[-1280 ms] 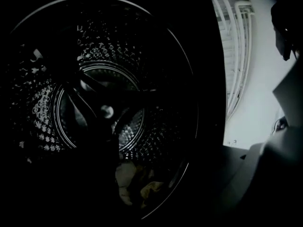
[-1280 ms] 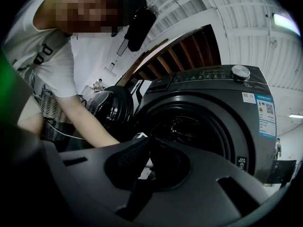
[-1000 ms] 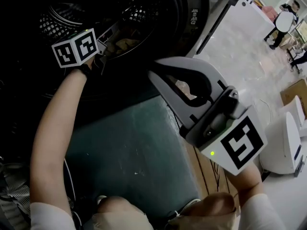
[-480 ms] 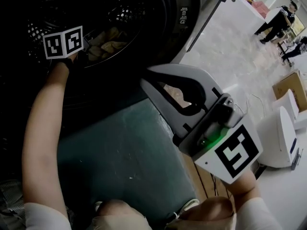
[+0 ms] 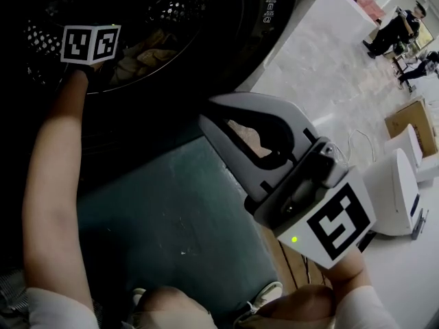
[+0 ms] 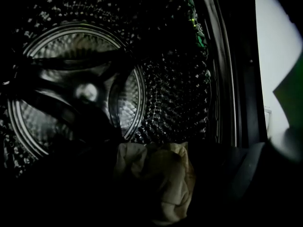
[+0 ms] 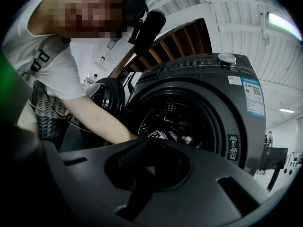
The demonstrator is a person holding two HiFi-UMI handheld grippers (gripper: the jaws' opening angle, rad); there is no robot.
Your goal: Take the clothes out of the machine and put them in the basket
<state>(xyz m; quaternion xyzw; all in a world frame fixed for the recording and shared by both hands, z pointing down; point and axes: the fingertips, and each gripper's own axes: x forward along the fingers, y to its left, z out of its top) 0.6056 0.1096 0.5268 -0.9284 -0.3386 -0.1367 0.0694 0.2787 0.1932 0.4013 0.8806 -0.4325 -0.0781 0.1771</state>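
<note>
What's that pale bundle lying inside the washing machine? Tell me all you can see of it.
The cloth is a crumpled, cream-coloured garment, soft-looking and folded on itself in a loose heap. It lies at the bottom of the dimpled metal drum, resting on the drum's floor, with darkness hiding its lower edges.

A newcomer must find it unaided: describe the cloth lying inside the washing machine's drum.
Start at the dark grey front-loading washing machine and look through its round opening into the perforated steel drum. At the drum's bottom lies a crumpled cream cloth, the only pale, soft thing against the dark metal.
</note>
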